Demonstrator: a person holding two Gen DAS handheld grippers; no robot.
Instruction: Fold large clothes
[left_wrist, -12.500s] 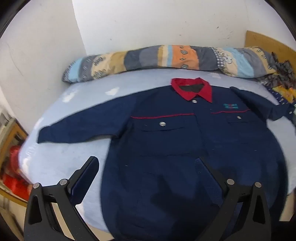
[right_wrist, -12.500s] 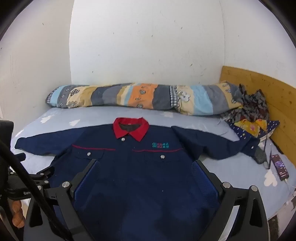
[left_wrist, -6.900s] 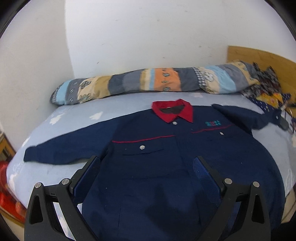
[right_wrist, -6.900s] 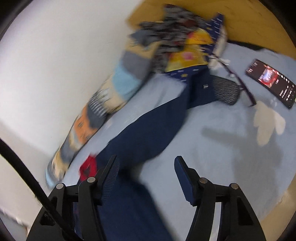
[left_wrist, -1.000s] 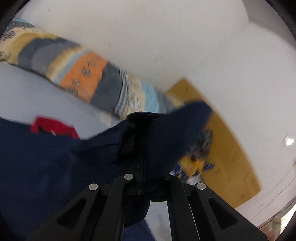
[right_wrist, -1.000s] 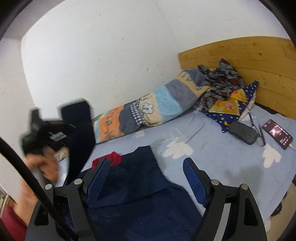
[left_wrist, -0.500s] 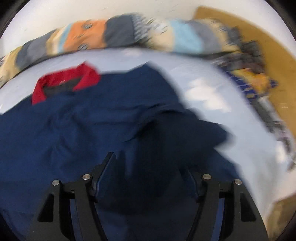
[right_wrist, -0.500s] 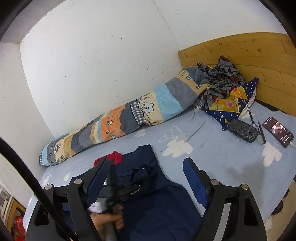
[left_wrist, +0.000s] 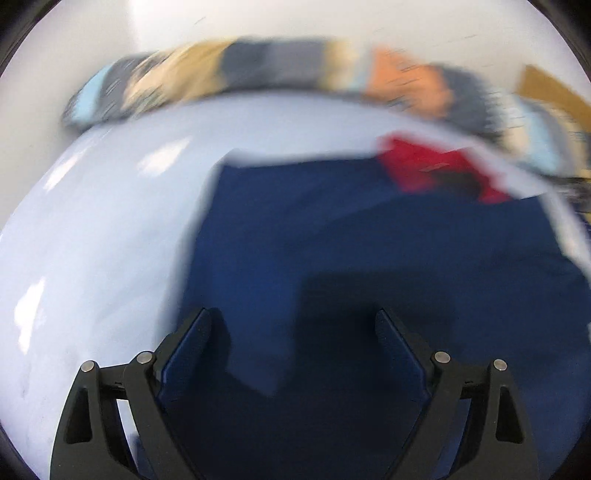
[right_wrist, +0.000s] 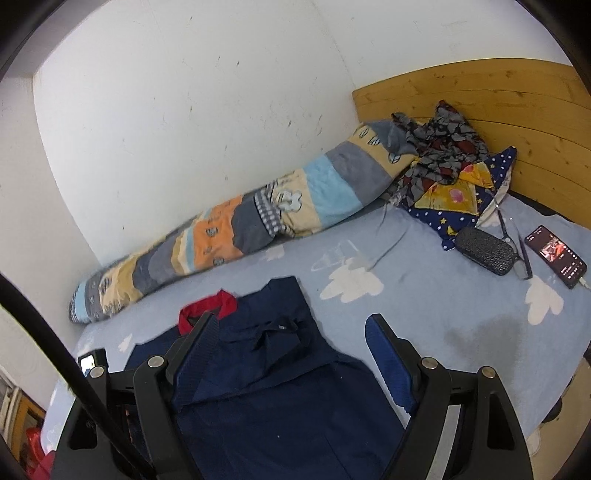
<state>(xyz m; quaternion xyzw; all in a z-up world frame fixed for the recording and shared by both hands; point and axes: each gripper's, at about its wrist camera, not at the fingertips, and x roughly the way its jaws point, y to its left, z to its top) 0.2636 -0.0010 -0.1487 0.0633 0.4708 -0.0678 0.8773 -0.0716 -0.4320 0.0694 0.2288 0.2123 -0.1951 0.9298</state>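
Note:
A navy work jacket (right_wrist: 280, 387) with a red collar (right_wrist: 210, 302) lies on the light blue bed sheet (right_wrist: 424, 295), both sleeves folded in over its body. In the blurred left wrist view the jacket (left_wrist: 332, 240) fills the middle and its red collar (left_wrist: 436, 170) is at upper right. My left gripper (left_wrist: 293, 325) hovers over the jacket's lower part, its jaws opening, with nothing pinched between them. My right gripper (right_wrist: 286, 328) is open above the jacket's right side and holds nothing.
A long patchwork bolster (right_wrist: 240, 229) lies along the white wall. At the wooden headboard (right_wrist: 498, 99) sit crumpled clothes (right_wrist: 439, 147), a starry pillow (right_wrist: 469, 195), a black case (right_wrist: 484, 251), glasses and a phone (right_wrist: 556, 254). Bare sheet lies left of the jacket (left_wrist: 92, 240).
My left gripper carried the left sleeve across the jacket, dropped it on the body and opened. It then swung down and left over the jacket. The right gripper stayed still.

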